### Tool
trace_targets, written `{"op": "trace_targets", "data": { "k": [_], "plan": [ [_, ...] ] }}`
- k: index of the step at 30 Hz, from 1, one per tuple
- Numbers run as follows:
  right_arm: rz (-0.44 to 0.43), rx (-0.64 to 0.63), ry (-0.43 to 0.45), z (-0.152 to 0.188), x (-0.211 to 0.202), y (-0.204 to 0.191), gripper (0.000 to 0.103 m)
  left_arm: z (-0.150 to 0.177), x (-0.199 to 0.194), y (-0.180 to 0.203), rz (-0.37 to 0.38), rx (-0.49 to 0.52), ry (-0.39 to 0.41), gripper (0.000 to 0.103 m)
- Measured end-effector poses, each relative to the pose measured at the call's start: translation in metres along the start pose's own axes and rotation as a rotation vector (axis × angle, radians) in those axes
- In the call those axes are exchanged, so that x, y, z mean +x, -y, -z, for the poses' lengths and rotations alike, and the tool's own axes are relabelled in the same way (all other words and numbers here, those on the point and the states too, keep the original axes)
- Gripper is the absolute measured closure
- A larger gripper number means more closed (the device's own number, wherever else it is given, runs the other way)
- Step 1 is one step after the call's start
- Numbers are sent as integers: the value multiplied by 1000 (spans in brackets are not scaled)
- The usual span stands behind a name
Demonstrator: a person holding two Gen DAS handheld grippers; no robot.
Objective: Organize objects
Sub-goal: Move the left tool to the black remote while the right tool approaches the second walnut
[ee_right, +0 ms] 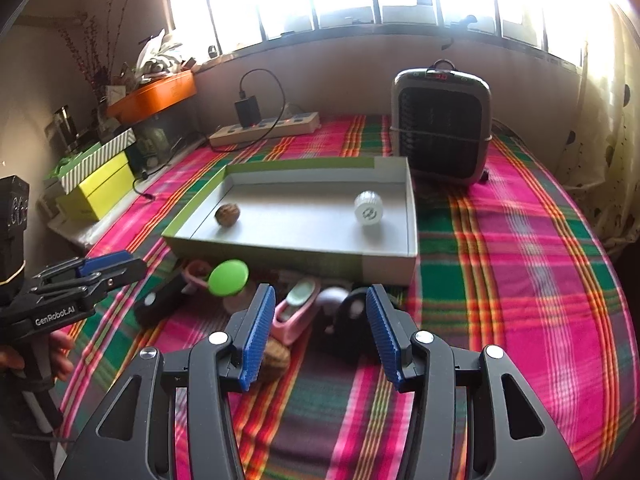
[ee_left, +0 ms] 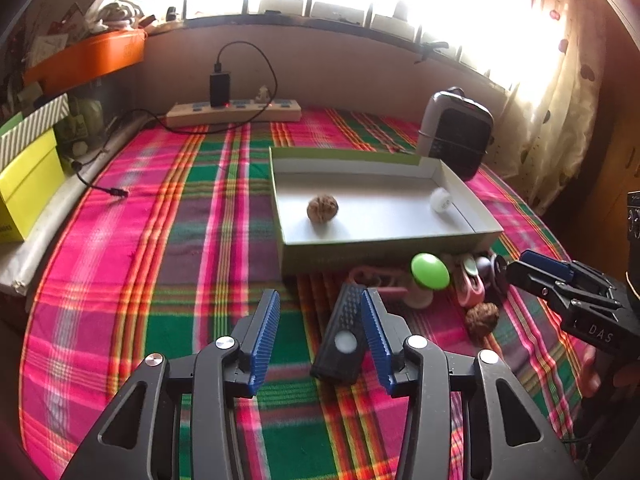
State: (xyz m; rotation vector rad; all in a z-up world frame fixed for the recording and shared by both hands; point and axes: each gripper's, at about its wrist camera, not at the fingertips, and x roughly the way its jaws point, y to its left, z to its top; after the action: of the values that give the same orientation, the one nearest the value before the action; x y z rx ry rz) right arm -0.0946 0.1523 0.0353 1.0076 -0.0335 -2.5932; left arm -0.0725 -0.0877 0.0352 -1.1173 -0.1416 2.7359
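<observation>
Left tongs [ee_left: 320, 320] stood released at lower centre, straddling the black remote [ee_left: 340, 340] on the plaid tabletop [ee_left: 160, 240], apparently lined up to grab it. Right tongs [ee_right: 320, 328] gaped over the clutter. Above, the tray [ee_left: 384, 236] held a walnut [ee_left: 322, 209].

Count of things on the plaid tabletop [ee_left: 160, 240]

Two walnuts, one in the box [ee_left: 322, 208] and one outside it [ee_left: 482, 319]; one white ball [ee_left: 441, 200]; one shallow cardboard box [ee_left: 384, 246]; one green-capped mushroom toy [ee_left: 429, 271]; one black rectangular device [ee_left: 342, 340]; one pink clip [ee_right: 296, 312]; one heater [ee_right: 442, 122]; one power strip [ee_left: 234, 111]; two hand-held grippers, left [ee_left: 320, 334] and right [ee_right: 316, 332].
</observation>
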Motion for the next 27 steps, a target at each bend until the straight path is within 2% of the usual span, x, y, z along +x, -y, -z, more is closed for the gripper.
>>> {"op": "trace_targets", "data": {
  "k": [4, 8, 27],
  "plan": [
    [-9, 0, -21, 9, -1, -4, 53, 8, -1, 1, 24, 3, -5, 62],
    [-19, 5, -33, 17, -3, -7, 47, 13, -2, 2, 31, 10, -10, 62],
    [-41, -67, -123, 34, 9, -30, 45, 16, 15, 11, 23, 63, -62, 60]
  ]
}}
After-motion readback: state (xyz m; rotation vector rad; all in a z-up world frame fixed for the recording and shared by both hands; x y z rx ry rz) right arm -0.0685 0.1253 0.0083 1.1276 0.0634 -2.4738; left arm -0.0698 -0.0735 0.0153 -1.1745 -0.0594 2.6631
